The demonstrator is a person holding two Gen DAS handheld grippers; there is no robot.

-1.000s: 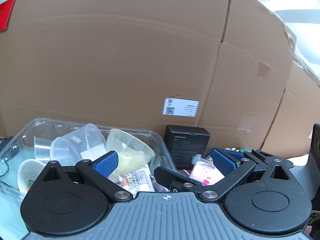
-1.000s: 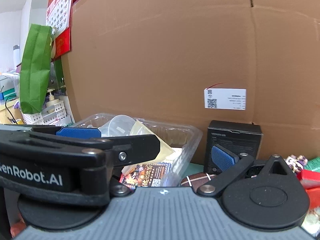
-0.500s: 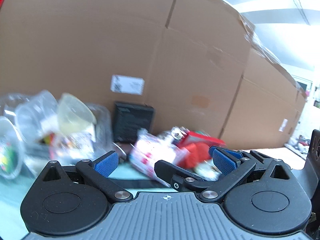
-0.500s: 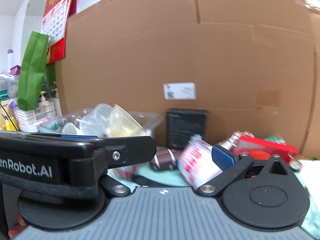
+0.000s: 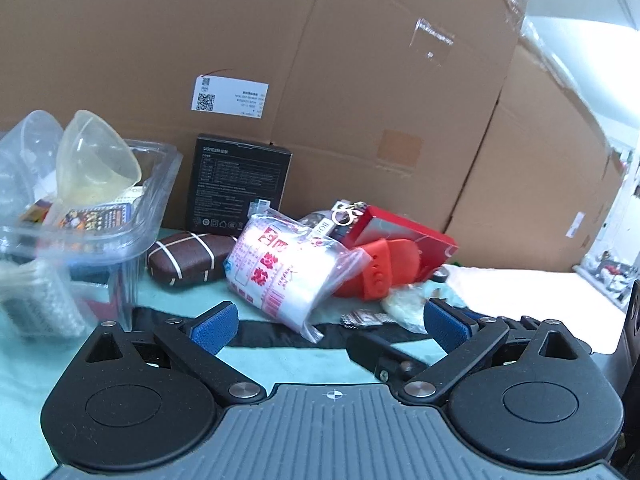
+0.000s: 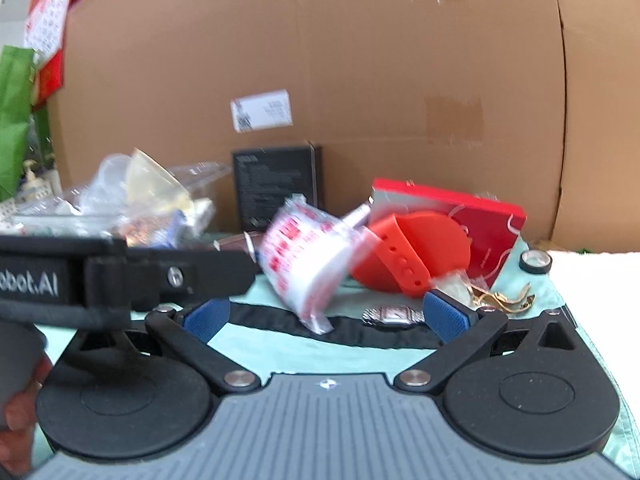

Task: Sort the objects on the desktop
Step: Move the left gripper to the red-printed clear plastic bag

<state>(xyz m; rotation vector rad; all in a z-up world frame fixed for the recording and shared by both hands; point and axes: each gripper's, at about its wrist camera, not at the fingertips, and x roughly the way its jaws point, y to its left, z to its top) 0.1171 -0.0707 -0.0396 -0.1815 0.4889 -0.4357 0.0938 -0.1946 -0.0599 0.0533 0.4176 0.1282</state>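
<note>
A heap of desk clutter lies on a pale green cloth point(image 5: 280, 360). A clear bag with red print point(image 5: 284, 276) point(image 6: 308, 256) leans at the middle, an orange-red silicone piece point(image 5: 376, 268) point(image 6: 404, 256) and a red box point(image 5: 404, 236) point(image 6: 472, 216) sit behind it. A brown case with white bands point(image 5: 186, 256) lies left of the bag. A small wristwatch point(image 6: 394, 315) rests in front. My left gripper point(image 5: 332, 326) is open and empty, short of the bag. My right gripper point(image 6: 326, 316) is also open and empty, just before the bag and watch.
A clear plastic tray point(image 5: 152, 200) point(image 6: 192, 176) full of cups and packets stands at the left. A black carton point(image 5: 240, 188) point(image 6: 276, 184) stands against the big cardboard wall point(image 5: 360, 80). Gold chains point(image 6: 504, 300) and a small tape roll point(image 6: 536, 260) lie right. The left gripper's body point(image 6: 120, 276) crosses the right wrist view.
Both views have swung right, from the clear tray toward the heap with the printed bag and red items. Both grippers stayed open and hold nothing.
</note>
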